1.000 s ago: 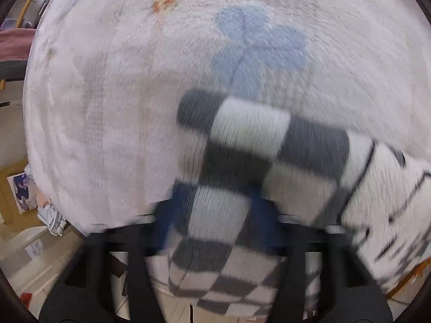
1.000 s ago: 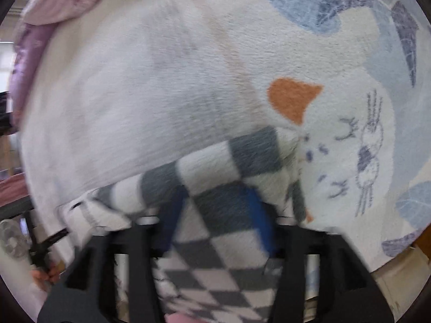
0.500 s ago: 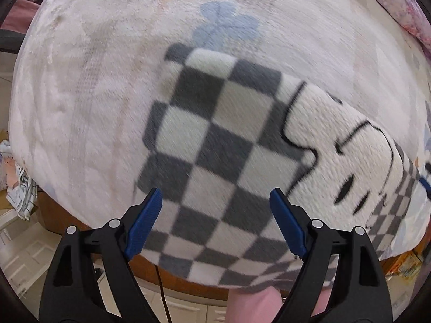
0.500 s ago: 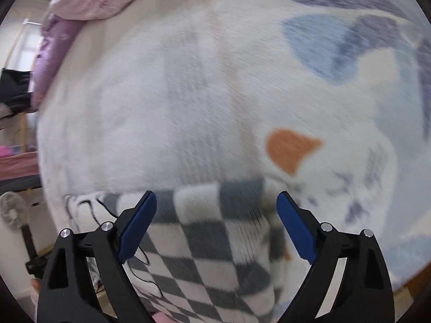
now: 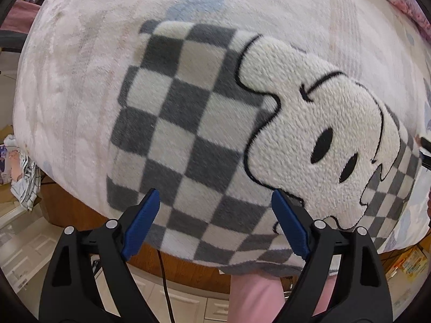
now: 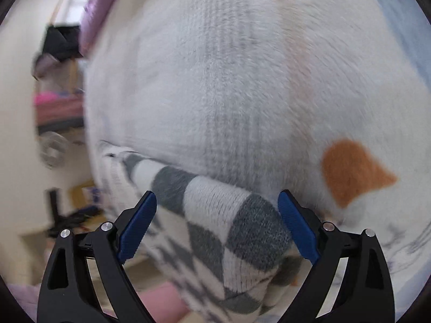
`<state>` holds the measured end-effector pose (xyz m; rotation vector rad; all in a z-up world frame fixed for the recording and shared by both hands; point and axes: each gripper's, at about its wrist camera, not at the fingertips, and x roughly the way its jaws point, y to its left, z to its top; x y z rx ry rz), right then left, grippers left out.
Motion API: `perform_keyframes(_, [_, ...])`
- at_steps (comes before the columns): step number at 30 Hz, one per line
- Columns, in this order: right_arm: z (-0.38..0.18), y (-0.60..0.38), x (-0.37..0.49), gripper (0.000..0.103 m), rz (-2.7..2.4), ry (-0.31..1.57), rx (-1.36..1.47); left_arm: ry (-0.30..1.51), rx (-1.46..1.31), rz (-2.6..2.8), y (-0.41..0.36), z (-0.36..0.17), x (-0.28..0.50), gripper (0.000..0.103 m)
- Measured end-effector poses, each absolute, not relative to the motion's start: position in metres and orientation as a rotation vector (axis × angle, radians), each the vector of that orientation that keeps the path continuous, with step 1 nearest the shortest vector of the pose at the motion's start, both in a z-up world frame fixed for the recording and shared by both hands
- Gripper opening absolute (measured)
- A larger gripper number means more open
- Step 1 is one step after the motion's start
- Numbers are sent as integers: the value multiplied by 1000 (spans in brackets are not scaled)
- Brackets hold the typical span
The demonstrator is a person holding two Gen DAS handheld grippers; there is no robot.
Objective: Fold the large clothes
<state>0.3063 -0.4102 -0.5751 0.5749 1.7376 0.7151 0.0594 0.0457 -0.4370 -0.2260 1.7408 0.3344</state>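
Note:
A fleece garment (image 5: pixel 188 123) with grey and white checks and a white cartoon face lies folded flat near the front edge of a bed. My left gripper (image 5: pixel 215 204) is open and empty, hovering just above the garment's near edge. In the right wrist view the same garment (image 6: pixel 215 210) shows its right folded end. My right gripper (image 6: pixel 215 207) is open and empty, with that end between its spread jaws but not held.
The bed is covered by a pale plush blanket (image 5: pixel 80 67) with blue and orange prints (image 6: pixel 350 169). Its wooden front edge (image 5: pixel 188 266) and a white floor lie below. A pink pillow (image 5: pixel 404 2) sits at the far right. Clutter (image 5: pixel 24 177) lies on the floor at left.
Both grippers were shut on the garment a second ago. They have let go, opened wide and pulled back a little. The garment now lies flat on the bed.

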Motion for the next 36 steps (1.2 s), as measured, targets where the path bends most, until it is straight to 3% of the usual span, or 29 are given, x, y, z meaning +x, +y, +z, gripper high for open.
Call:
perform_keyframes(3, [-579, -430, 298, 87, 755, 1705, 722, 1755, -245, 331, 42, -446, 60, 85])
perform_keyframes(6, [-575, -437, 298, 79, 733, 1663, 652, 1744, -223, 314, 28, -442, 67, 85])
perform_keyframes(11, [-572, -416, 313, 83, 834, 1638, 406, 1740, -121, 278, 8, -439, 76, 87])
perform_keyframes(14, [-592, -414, 306, 85, 963, 1726, 493, 1730, -118, 287, 5, -438, 76, 87])
perform_keyframes(17, [-594, -426, 296, 85, 966, 1693, 593, 1704, -154, 290, 2, -436, 75, 87])
perform_keyframes(25, [-605, -427, 251, 85, 1021, 1693, 544, 1557, -261, 100, -37, -418, 104, 86])
perform_keyframes(30, [-630, -422, 214, 86, 1051, 1789, 940, 1555, -265, 11, -58, -432, 143, 67])
perform_keyframes(33, [-613, -394, 175, 88, 1115, 1762, 673, 1557, -217, 18, -69, -434, 163, 67])
perform_keyframes(36, [-616, -380, 152, 91, 1025, 1803, 746, 1543, -195, 4, -72, -431, 175, 67])
